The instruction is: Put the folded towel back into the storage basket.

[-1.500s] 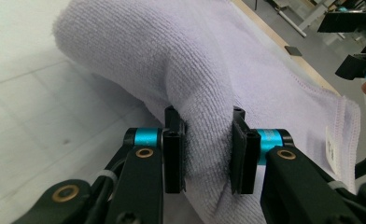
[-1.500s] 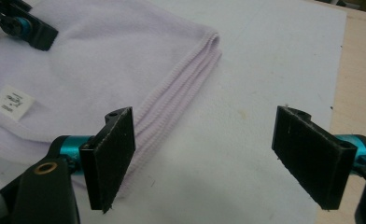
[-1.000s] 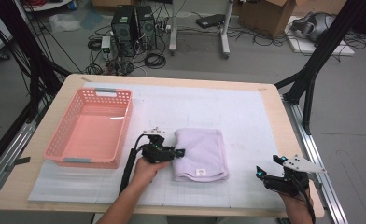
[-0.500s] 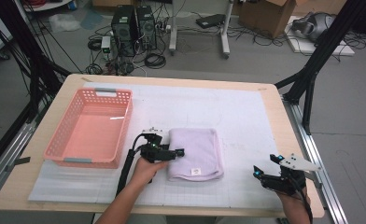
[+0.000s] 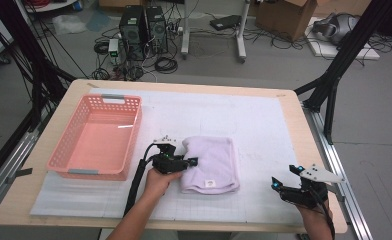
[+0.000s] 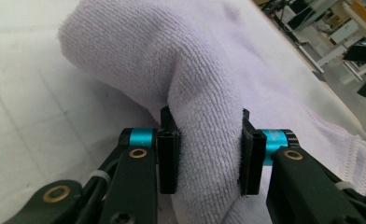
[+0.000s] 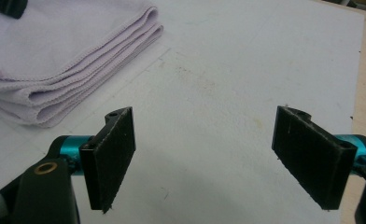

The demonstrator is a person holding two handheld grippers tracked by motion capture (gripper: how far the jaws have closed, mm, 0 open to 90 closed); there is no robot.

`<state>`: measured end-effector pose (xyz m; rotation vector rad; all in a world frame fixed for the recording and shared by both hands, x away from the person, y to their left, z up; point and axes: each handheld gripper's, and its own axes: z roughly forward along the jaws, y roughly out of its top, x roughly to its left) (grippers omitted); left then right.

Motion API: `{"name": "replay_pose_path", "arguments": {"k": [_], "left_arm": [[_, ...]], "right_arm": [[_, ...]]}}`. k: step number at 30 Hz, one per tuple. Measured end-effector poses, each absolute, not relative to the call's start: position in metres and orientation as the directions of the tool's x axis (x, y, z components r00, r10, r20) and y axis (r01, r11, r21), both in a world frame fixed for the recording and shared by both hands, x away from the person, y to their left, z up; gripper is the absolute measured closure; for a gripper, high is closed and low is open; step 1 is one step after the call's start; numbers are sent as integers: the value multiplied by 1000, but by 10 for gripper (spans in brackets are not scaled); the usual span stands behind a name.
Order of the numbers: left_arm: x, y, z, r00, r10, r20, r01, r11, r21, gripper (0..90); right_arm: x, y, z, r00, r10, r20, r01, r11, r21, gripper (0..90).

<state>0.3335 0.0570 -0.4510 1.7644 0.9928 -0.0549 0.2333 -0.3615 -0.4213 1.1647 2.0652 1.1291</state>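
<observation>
A pale lilac towel point(image 5: 211, 162) lies by a salmon-pink basket point(image 5: 97, 137) (white gridded mat point(image 5: 264, 125) beneath).

Beyond my table's point(image 5: 44, 200) far edge, computer towers point(image 5: 143, 22) are sitting on grey floor point(image 5: 379, 100) among cables point(image 5: 166, 64); cardboard boxes point(image 5: 284, 12) are standing far right.

Looked like a robotics lab or test workshop to me. Black frame struts point(image 5: 29, 75) ran down both sides of the frame, two PC towers point(image 5: 143, 27) sat on the floor at top centre in a tangle of cables point(image 5: 164, 62), and cardboard boxes point(image 5: 284, 17) were stacked upper right.
</observation>
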Motion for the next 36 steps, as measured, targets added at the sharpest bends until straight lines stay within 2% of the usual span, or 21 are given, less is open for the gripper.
{"name": "replay_pose_path", "arguments": {"k": [2, 9, 19, 28, 36], "left_arm": [[332, 57, -450, 668, 586, -459, 619, -94, 780, 678], [321, 58, -436, 780, 533, -327, 436, -90, 895, 689], [311, 62, -407, 865, 459, -202, 271, -90, 958, 700], [305, 74, -377, 889, 439, -132, 179, -66, 982, 707], [301, 87, -361, 892, 439, -105, 137, -42, 990, 708]], "right_arm": [[233, -363, -421, -501, 865, -31, 438, 284, 853, 204], [231, -365, -421, -495, 868, -27, 438, 277, 855, 204], [230, -365, -421, -496, 868, -20, 441, 272, 855, 204], [231, -364, -421, -505, 863, -16, 435, 271, 859, 204], [231, -363, -421, -506, 862, -13, 434, 268, 860, 204]]}}
